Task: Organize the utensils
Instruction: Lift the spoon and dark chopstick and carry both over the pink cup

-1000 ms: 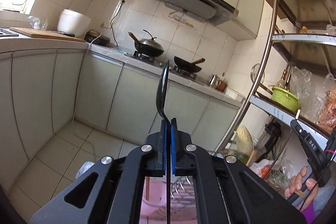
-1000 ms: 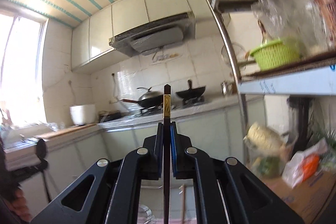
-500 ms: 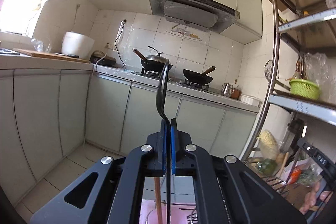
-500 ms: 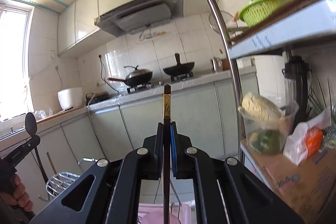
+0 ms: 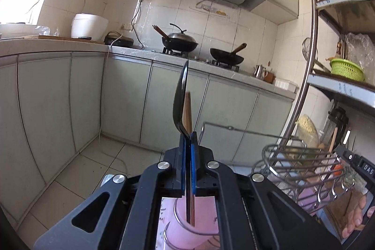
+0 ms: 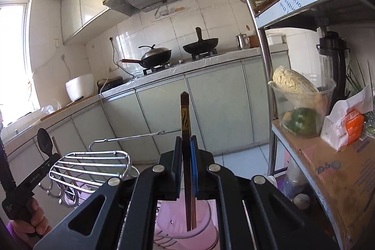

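My left gripper (image 5: 188, 139) is shut on the handle of a black spoon (image 5: 180, 95), bowl upward. The handle runs down toward a pink cup (image 5: 199, 226) held in a wire ring. Brown chopsticks (image 5: 188, 109) stand in that cup just behind the spoon. My right gripper (image 6: 186, 144) is shut on dark chopsticks with a gold pattern (image 6: 184, 116), upright, their lower ends inside the mouth of a pink cup (image 6: 206, 224). In the right wrist view the left gripper (image 6: 50, 159) with its spoon (image 6: 45, 144) shows at the far left.
A chrome wire rack (image 5: 302, 165) with hooks stands between the two grippers, also in the right wrist view as the rack (image 6: 93, 163). A metal shelf unit (image 6: 264, 76) with a cardboard box, a tub of vegetables and a green basket rises at the right. Kitchen cabinets and stove lie beyond.
Both grippers have sunk while still holding their utensils. The wire rack and the pink cups have come into view beneath them, and the utensils' lower ends now reach the cups.
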Tool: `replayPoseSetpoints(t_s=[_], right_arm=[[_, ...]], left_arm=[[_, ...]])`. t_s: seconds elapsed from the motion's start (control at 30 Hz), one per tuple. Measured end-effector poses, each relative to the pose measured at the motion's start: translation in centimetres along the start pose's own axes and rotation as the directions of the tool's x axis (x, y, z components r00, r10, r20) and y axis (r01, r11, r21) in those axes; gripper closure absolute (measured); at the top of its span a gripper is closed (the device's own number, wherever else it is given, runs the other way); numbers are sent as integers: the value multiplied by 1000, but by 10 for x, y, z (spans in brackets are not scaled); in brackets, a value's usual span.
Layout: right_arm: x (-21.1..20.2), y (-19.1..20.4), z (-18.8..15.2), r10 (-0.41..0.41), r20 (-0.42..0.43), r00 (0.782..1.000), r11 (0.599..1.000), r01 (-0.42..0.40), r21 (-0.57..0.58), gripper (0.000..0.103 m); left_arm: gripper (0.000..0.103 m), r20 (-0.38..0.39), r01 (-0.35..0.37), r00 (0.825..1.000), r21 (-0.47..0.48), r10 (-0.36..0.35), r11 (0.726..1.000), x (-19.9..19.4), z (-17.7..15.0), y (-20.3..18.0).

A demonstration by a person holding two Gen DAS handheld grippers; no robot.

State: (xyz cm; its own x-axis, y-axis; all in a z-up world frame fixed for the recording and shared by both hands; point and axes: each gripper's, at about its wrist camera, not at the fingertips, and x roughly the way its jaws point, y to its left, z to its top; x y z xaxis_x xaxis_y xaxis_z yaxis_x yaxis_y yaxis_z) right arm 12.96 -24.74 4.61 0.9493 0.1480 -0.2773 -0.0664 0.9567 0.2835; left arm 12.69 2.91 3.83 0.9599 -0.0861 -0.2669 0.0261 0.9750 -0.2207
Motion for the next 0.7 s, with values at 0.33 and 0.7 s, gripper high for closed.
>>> replayPoseSetpoints(t_s=[0.33, 0.7], right_arm=[[-4, -8, 0, 0, -18, 1000, 1000, 1, 27, 97], [-2, 2, -8, 38, -85, 996, 999, -38, -7, 73]], left_arm=[[100, -118, 2, 993, -29, -5, 1000, 4, -15, 6], [93, -214, -23, 977, -31, 16, 999, 6, -24, 8]])
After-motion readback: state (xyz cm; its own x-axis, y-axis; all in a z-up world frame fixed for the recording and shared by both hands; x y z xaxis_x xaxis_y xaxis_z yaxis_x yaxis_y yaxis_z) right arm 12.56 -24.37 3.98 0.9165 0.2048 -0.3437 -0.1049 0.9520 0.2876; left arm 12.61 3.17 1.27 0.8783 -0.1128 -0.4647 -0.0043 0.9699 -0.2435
